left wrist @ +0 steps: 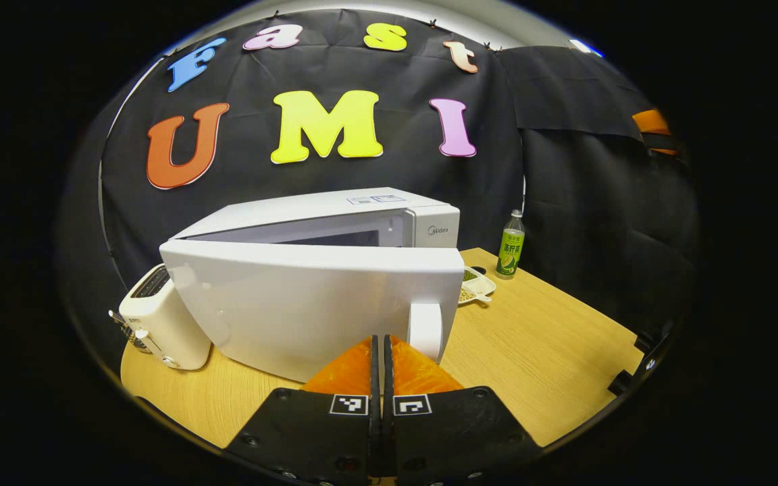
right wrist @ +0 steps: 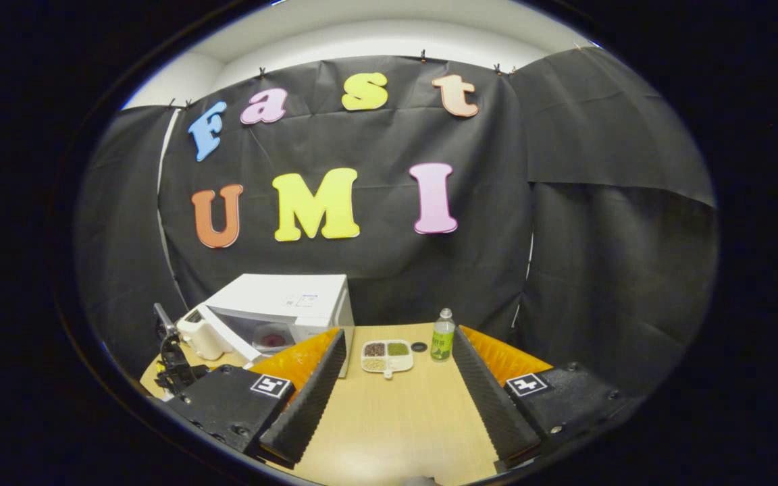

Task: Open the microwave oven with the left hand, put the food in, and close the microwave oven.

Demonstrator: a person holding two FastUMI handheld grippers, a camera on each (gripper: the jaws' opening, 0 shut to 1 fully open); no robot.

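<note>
Left gripper view: the left gripper [left wrist: 381, 351] is closed tight, empty, by the half-open microwave door [left wrist: 308, 304], while the right gripper [right wrist: 389, 378] is wide open, empty.

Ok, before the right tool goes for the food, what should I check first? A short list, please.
1. Microwave door open: ok, but only partly.
2. Left tool off the door handle: cannot tell; it is shut, with its tips right beside the handle.
3. Right tool open and empty: ok.
4. Dish of food in reach on the table: ok, straight ahead.
5. Room around the dish: cannot tell; a bottle stands upright near it.
6. Free space inside the microwave: cannot tell.
</note>
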